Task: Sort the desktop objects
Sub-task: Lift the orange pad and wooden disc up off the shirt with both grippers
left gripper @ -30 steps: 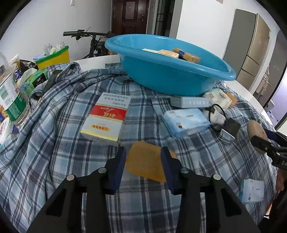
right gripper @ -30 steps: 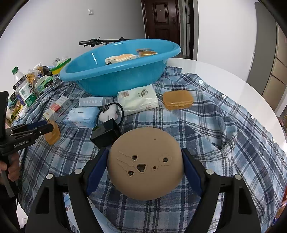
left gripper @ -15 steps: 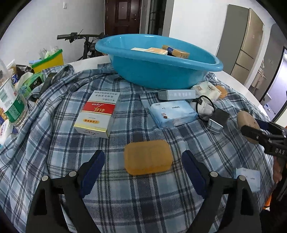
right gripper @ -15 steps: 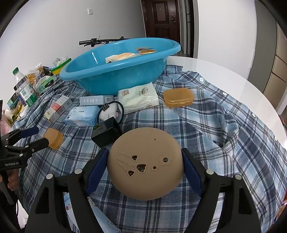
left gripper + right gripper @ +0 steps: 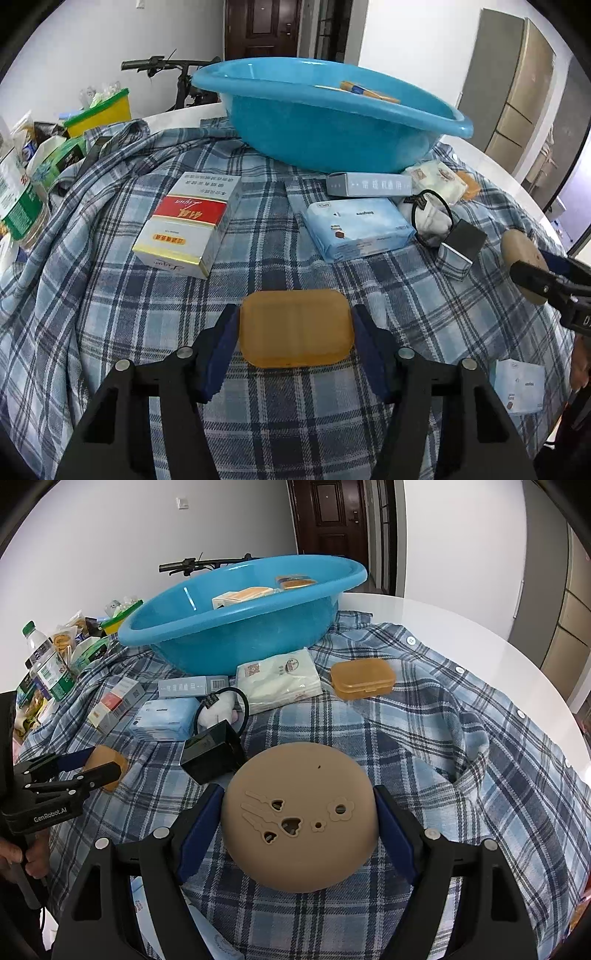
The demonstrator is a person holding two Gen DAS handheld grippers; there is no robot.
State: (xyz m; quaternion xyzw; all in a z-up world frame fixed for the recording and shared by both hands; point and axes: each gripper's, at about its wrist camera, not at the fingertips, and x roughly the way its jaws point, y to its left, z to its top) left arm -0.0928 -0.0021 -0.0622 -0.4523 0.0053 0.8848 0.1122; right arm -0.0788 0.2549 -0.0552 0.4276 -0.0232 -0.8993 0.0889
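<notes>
My left gripper is shut on an amber plastic case, its jaws against both short ends, low over the plaid cloth. It also shows in the right wrist view. My right gripper is shut on a round tan case with cut-out shapes; this case also shows in the left wrist view. A blue basin stands at the back with a few small boxes inside.
On the cloth lie a red-and-white box, a pale blue tissue pack, a grey box, a black box, a white tissue pack and a second amber case. Bottles and snacks crowd the left edge.
One second ago the left jaws were narrow around the amber case; half a second ago they stood wide open with it lying flat; now they are shut on its ends. The right gripper has held still.
</notes>
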